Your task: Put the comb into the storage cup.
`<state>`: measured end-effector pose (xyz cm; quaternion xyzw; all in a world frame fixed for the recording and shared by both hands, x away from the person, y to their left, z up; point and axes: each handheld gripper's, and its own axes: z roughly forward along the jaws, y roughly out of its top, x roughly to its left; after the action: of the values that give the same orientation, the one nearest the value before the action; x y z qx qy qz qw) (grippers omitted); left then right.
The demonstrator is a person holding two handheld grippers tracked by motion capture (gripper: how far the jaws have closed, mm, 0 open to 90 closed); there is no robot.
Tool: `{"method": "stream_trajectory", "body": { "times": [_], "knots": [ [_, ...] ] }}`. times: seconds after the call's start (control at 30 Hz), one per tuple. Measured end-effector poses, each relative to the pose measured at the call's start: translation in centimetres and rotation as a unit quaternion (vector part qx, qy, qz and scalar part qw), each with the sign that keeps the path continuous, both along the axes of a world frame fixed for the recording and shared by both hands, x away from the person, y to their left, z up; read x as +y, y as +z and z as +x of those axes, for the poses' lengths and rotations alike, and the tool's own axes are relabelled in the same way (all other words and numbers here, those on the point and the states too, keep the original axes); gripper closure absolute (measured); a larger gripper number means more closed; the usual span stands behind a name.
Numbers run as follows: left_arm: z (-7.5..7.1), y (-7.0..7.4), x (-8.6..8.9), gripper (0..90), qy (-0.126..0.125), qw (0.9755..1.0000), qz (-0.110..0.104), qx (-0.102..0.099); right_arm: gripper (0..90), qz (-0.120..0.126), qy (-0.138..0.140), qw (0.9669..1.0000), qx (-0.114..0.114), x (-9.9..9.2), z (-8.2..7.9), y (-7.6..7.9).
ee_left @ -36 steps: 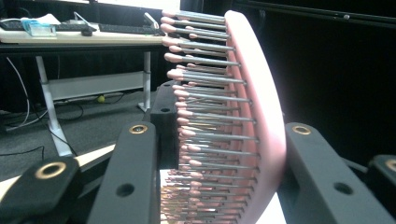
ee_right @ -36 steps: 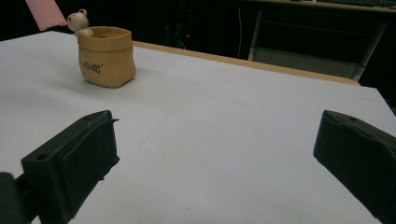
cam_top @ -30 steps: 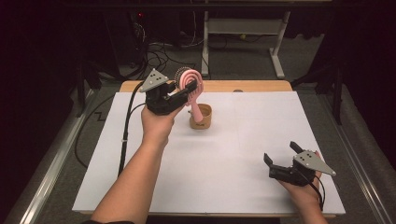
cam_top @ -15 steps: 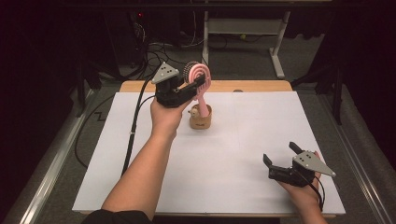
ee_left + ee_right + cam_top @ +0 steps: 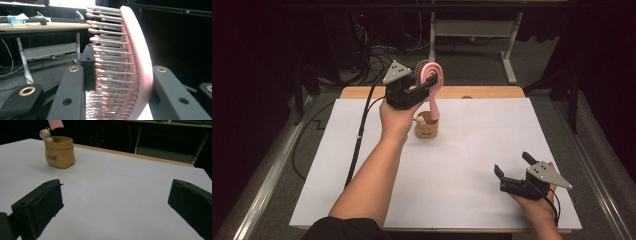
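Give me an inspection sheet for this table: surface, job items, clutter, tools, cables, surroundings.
Surface: white sheet over a wooden table.
Job's things: pink hairbrush held head up, handle end above the tan pot; a small bear figure sits at the pot's rim.
Clutter: nothing seen.
Grippers: left tool shut on the hairbrush head; right tool open, low over the sheet at the near right.
Cables: black cable trails from the left tool off the table's left edge.
Surroundings: dark room, desk frame and floor cables behind.
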<state>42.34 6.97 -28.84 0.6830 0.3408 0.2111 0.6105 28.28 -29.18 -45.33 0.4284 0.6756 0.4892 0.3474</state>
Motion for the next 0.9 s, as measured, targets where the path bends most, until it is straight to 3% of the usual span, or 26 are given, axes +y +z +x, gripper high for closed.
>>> {"method": "stream_trajectory", "body": {
  "times": [0.57,0.9],
  "knots": [
    [0.7,0.0,0.0,63.5,0.014,0.9998,-0.005,-0.011,0.4,0.001,0.002,1.0,-0.005,0.1,0.0,0.1],
    [1.4,-0.8,-0.2,63.5,0.022,0.9997,0.002,0.0,0.4,0.002,0.003,1.0,-0.006,0.0,0.0,0.1]
  ]
}}
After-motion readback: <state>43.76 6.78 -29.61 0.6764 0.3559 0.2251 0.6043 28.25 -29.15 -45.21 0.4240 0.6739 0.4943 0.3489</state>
